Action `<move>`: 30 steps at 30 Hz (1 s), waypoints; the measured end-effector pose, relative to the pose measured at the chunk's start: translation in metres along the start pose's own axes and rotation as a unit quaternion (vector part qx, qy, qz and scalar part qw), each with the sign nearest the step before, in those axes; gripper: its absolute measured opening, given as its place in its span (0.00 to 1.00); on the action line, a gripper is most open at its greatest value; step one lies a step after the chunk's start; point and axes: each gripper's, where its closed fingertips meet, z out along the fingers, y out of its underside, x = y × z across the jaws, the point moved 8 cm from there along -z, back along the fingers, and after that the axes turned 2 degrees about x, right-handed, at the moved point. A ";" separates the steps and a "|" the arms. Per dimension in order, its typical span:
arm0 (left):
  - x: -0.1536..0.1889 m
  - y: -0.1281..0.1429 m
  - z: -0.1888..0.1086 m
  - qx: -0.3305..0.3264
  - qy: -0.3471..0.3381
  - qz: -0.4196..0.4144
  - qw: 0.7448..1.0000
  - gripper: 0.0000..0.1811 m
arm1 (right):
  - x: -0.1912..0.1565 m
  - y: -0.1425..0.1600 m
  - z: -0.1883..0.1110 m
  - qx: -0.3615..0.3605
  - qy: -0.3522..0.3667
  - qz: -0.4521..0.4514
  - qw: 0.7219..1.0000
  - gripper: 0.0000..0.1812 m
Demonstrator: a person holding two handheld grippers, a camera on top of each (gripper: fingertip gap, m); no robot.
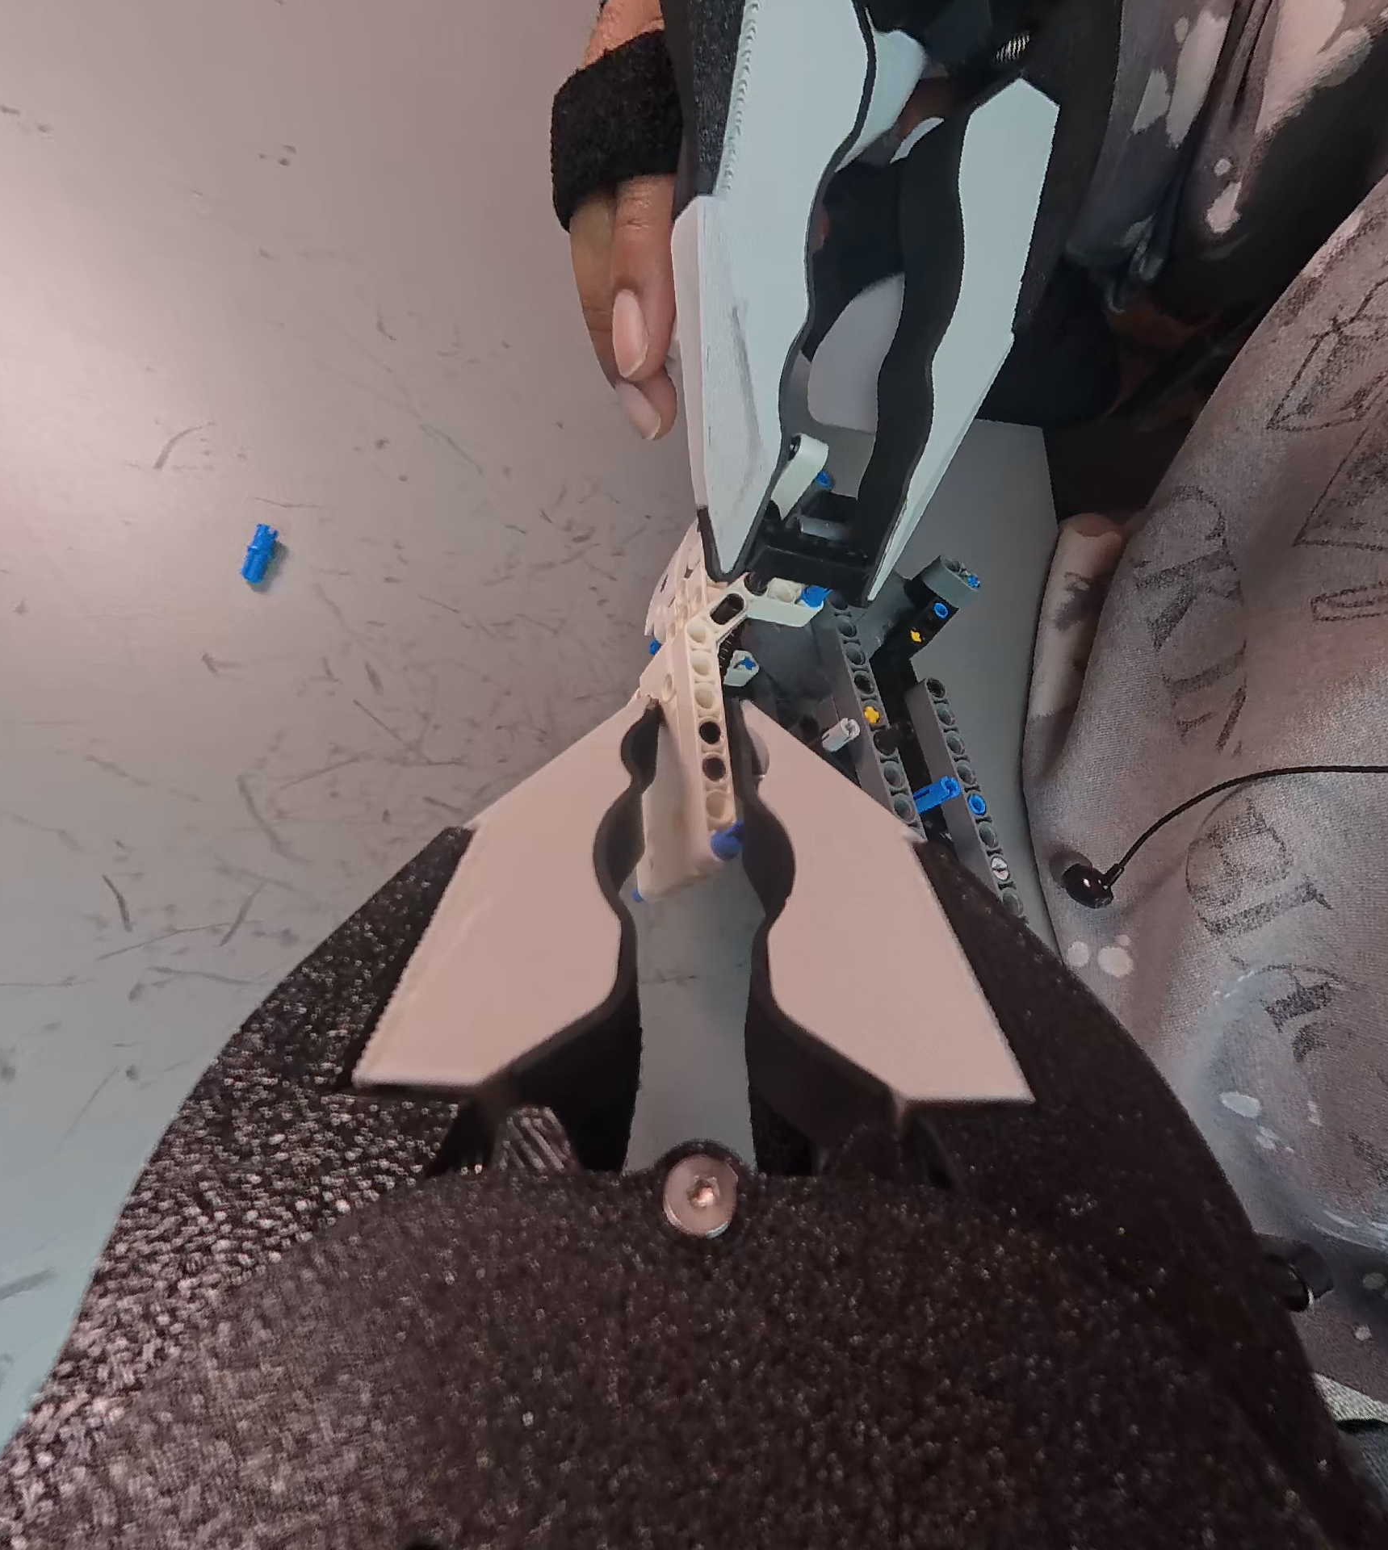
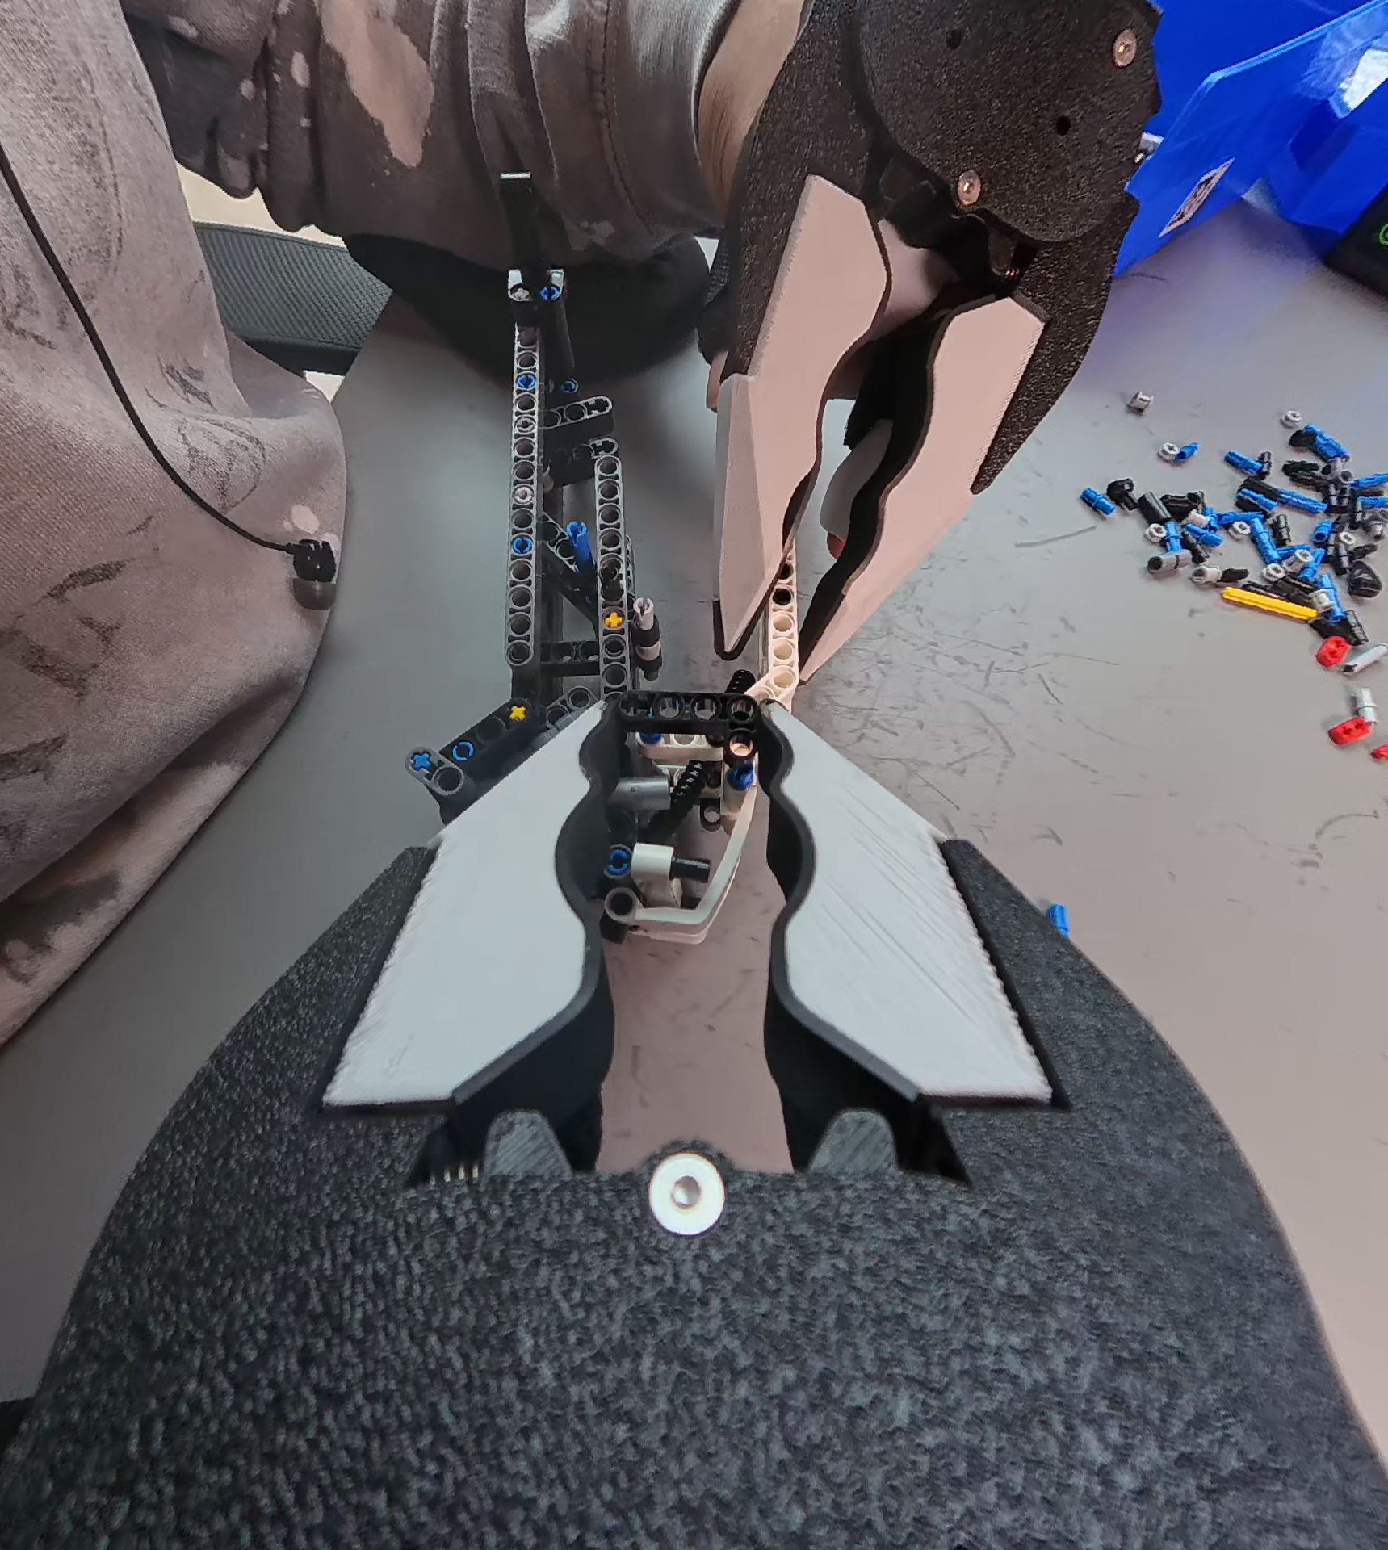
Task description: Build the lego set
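Two hand-held tongs close in on a half-built Lego model on a scuffed grey table. Nearest the lens, the left gripper (image 1: 694, 721) is clamped on a white perforated beam (image 1: 694, 788), its fingers narrow around the beam's lower length, a blue pin at the beam's near end. Opposite, the right gripper (image 2: 686, 713) is closed on the front of the model (image 2: 673, 805), its tips pinching a black beam (image 2: 686, 706) with white and grey parts clustered between the fingers behind it. Beyond both sets of tips, the model's long grey frame (image 2: 524, 503) runs away toward the seated person's lap. The white beam meets the assembly just at the right gripper's tips, so the step in hand looks like seating that beam on the model's front corner. The next move likely calls for a steady hold by the right tongs while the left presses the beam home in line with its pins. Off to the left tongs' left lies a stray blue pin (image 1: 261, 552); well to the right tongs' right, a loose pile of spare parts (image 2: 1261, 537), with blue bins (image 2: 1303, 109) farthest back.
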 end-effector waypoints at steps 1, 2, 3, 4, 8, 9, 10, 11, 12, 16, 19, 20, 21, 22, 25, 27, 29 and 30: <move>0.000 0.000 0.000 0.002 0.000 -0.001 1.000 0.09 | 0.000 0.000 0.000 0.002 0.000 0.002 1.000 0.18; -0.001 0.000 0.000 0.005 -0.001 -0.001 1.000 0.09 | 0.000 0.001 0.000 0.005 0.000 0.003 1.000 0.18; -0.001 0.000 0.000 0.009 -0.003 0.000 1.000 0.08 | 0.001 0.001 -0.001 0.007 0.001 0.004 1.000 0.18; -0.001 0.000 0.000 0.012 -0.004 0.000 1.000 0.08 | 0.001 0.002 -0.001 0.009 0.002 0.006 1.000 0.18; -0.002 -0.001 0.000 0.022 -0.009 0.001 1.000 0.08 | 0.001 0.003 -0.002 0.018 0.005 0.010 1.000 0.18; -0.002 -0.001 0.000 0.025 -0.010 0.001 1.000 0.08 | 0.002 0.004 -0.002 0.020 0.006 0.011 1.000 0.18; -0.003 -0.001 0.000 0.028 -0.010 0.001 1.000 0.08 | 0.002 0.004 -0.003 0.022 0.007 0.013 1.000 0.18; -0.003 -0.002 0.000 0.031 -0.010 0.000 0.999 0.08 | 0.003 0.005 -0.003 0.024 0.008 0.015 1.000 0.18; -0.003 -0.002 0.000 0.035 -0.011 -0.001 0.999 0.07 | 0.004 0.005 -0.004 0.027 0.008 0.017 0.999 0.18; -0.005 -0.003 0.000 0.048 -0.016 0.001 0.999 0.07 | 0.005 0.007 -0.006 0.037 0.011 0.025 0.999 0.18; -0.007 -0.003 0.001 0.058 -0.014 -0.007 0.998 0.07 | 0.006 0.008 -0.006 0.043 0.012 0.029 0.999 0.18; -0.007 -0.003 0.001 0.061 -0.013 -0.009 0.998 0.07 | 0.006 0.008 -0.006 0.043 0.012 0.029 0.999 0.18; -0.008 -0.003 0.001 0.064 -0.013 -0.009 0.998 0.07 | 0.006 0.008 -0.006 0.044 0.012 0.029 0.999 0.18; -0.008 -0.004 0.000 0.069 -0.011 -0.009 0.998 0.07 | 0.006 0.008 -0.006 0.046 0.012 0.029 0.998 0.18; -0.008 -0.008 -0.003 0.097 -0.003 -0.016 0.995 0.07 | 0.006 0.009 -0.006 0.051 0.011 0.030 0.998 0.18; -0.009 -0.008 -0.006 0.110 -0.008 -0.018 0.994 0.08 | 0.006 0.010 -0.006 0.055 0.010 0.031 0.998 0.18; -0.011 -0.010 -0.009 0.129 -0.011 -0.022 0.991 0.10 | 0.005 0.010 -0.006 0.058 0.010 0.033 0.998 0.18; -0.012 -0.011 -0.011 0.142 -0.011 -0.025 0.989 0.11 | 0.006 0.010 -0.007 0.059 0.011 0.034 0.998 0.18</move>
